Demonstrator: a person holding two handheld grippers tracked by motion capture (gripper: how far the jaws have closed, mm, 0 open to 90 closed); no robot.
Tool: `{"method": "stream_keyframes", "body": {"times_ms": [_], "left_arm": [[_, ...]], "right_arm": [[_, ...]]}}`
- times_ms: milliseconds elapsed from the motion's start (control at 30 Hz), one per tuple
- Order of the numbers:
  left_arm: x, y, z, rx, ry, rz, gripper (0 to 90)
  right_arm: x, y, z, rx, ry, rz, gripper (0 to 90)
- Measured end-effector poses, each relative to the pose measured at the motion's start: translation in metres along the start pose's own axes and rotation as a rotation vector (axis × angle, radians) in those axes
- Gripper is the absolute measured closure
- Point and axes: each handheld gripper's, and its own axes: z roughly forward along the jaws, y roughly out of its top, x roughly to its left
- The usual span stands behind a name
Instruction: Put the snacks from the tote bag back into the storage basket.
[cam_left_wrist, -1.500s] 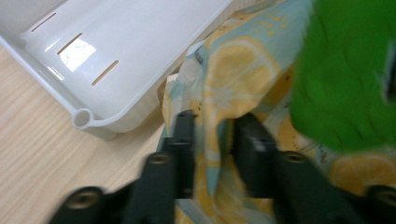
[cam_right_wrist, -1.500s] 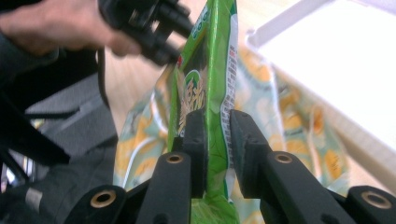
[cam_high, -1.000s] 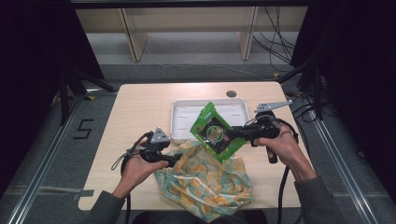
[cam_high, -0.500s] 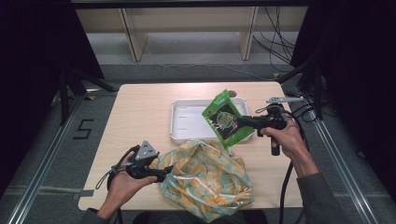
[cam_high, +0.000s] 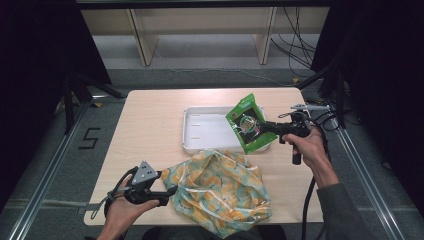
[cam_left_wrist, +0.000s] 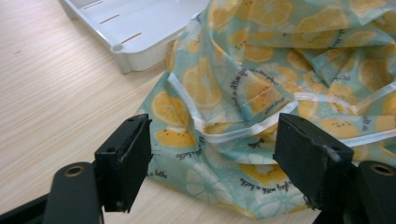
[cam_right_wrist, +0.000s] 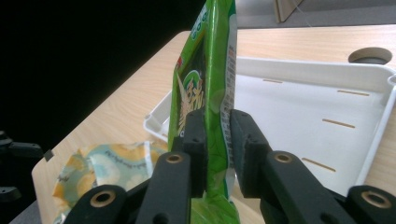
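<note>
While the right hand-held gripper (cam_high: 266, 126) pinched the green snack packet (cam_high: 248, 122) by one edge, the packet hung tilted over the right end of the white tray (cam_high: 200, 134), clear of its floor. In the right gripper view the two black jaws were clamped on the packet (cam_right_wrist: 208, 84) near its lower seam, the film standing edge-on between them.

Risk one: the hold was narrow and low on a slick, puffy pack. A quick swing or a tilt of the wrist could let it pivot or slide out and drop onto the tabletop (cam_high: 150, 125) rather than into the tray.

Risk two: the packet's lower corner sat near the tray's front rim. Lowering without moving further over the tray floor might catch that rim and leave the pack leaning half out.

The left hand-held gripper (cam_high: 167, 192) rested at the near-left corner of the lemon-print bag (cam_high: 225, 190), jaws spread and just widened, pads not pressing. In the left gripper view, bag cloth (cam_left_wrist: 224, 93) and its white hem lay between the spread jaws. Any pull back from there could snag the hem and drag the bag toward the tabletop's near edge, which it already partly overhung.
</note>
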Motion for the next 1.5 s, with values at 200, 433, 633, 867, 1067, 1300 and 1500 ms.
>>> {"method": "stream_keyframes", "body": {"times_ms": [200, 433, 633, 867, 1067, 1300, 1500], "left_arm": [[-0.002, -0.006, 0.001, 0.016, 0.008, 0.003, 25.7], [-0.002, -0.014, 0.002, 0.028, 0.012, 0.002, 24.8], [-0.003, -0.018, 0.002, 0.043, 0.010, 0.013, 24.7], [-0.003, -0.020, 0.002, 0.047, 0.008, 0.010, 24.6], [-0.003, -0.021, 0.003, 0.043, 0.001, 0.014, 24.6], [-0.004, -0.021, 0.003, 0.044, -0.004, 0.010, 24.6], [-0.005, -0.021, 0.004, 0.046, -0.003, 0.007, 24.6]], "right_arm": [[-0.007, 0.000, 0.006, -0.001, -0.024, 0.022, 77.9], [-0.014, 0.003, 0.016, -0.001, -0.045, 0.036, 77.9], [-0.022, 0.006, 0.030, -0.008, -0.075, 0.001, 77.9], [-0.022, 0.012, 0.049, -0.001, -0.083, 0.065, 77.9], [-0.027, 0.019, 0.068, -0.010, -0.114, 0.092, 77.9], [-0.029, 0.027, 0.088, 0.010, -0.162, 0.143, 77.9], [-0.037, 0.034, 0.101, 0.002, -0.196, 0.102, 77.9]]}}
